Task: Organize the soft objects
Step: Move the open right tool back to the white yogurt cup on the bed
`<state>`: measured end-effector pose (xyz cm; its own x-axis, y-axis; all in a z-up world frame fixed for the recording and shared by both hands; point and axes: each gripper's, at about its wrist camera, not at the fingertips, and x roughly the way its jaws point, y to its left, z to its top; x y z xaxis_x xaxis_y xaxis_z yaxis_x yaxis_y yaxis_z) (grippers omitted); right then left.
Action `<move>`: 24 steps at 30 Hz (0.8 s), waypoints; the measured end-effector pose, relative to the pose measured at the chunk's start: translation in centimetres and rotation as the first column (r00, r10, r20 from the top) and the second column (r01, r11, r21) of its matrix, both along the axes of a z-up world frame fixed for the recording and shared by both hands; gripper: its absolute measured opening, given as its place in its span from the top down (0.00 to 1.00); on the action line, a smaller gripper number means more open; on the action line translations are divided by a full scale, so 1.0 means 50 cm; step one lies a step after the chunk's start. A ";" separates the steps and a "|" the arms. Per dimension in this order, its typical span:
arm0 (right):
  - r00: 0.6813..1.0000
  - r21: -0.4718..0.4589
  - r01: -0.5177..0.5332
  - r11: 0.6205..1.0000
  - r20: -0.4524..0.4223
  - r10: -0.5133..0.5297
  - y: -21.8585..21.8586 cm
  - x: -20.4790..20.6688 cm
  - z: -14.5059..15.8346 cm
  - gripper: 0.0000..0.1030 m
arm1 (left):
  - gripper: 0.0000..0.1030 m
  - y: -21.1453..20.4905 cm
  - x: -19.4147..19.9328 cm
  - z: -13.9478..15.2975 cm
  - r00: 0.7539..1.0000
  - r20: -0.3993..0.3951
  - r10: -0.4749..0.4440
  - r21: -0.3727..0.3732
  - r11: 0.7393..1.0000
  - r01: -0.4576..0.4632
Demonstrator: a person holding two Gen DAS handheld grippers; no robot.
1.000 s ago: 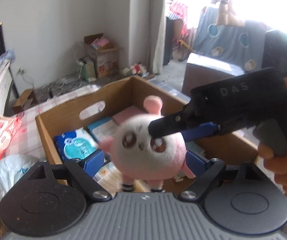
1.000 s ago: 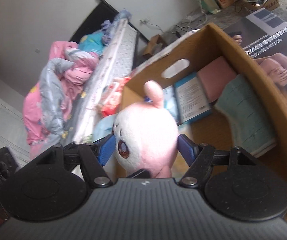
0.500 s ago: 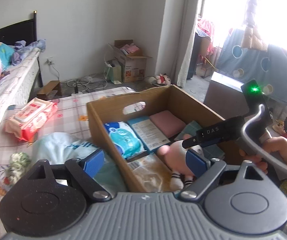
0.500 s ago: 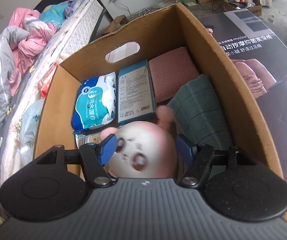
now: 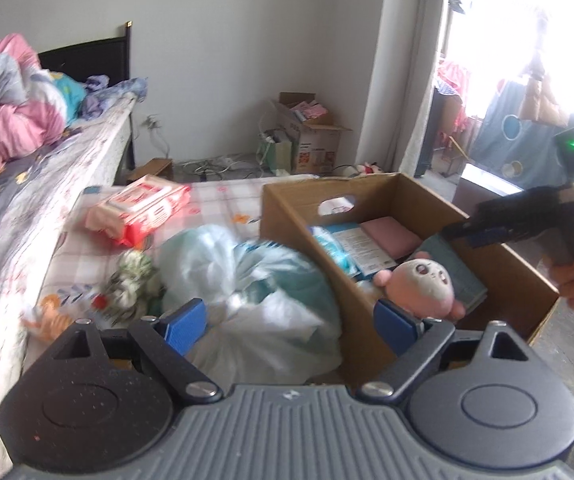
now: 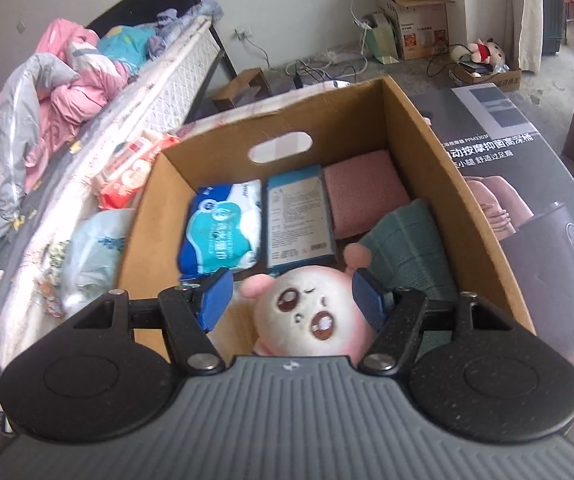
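My right gripper [image 6: 291, 300] hides the pink plush [image 6: 313, 316] bottom; it lies in the cardboard box [image 6: 139, 224] at 6 o'clock, pads spread, not pinching. Left gripper [image 5: 291, 326] hangs spread over a blurry plastic bag [image 5: 247, 280].

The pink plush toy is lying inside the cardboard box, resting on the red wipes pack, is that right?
Not quite. The pink plush toy does lie inside the cardboard box, but the red wipes pack is outside, on the bed. The left wrist view shows this; the toy rests partly against the green cloth.
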<state>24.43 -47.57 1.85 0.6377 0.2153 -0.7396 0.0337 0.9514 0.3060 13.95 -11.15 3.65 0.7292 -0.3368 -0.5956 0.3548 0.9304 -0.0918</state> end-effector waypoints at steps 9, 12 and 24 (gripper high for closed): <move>0.997 0.100 -0.039 0.994 0.064 0.032 0.069 -0.056 0.070 0.34 | 0.11 0.139 -0.045 -0.043 0.987 -0.048 0.153 -0.012 0.988 -0.154; 0.994 0.120 -0.089 0.989 0.074 0.081 0.118 -0.057 0.090 0.34 | 0.11 0.172 -0.054 -0.050 0.980 -0.048 0.191 -0.014 0.981 -0.192; 0.938 0.238 -0.347 0.907 0.061 0.342 0.403 -0.054 0.092 0.34 | 0.12 0.228 -0.053 -0.087 0.967 -0.035 0.251 0.011 0.968 -0.250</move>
<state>21.75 -27.41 6.45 0.5037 0.5942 -0.6271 -0.2902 0.8001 0.5250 11.32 0.25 -0.69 0.7676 -0.1421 -0.6249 0.1070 0.9898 -0.0936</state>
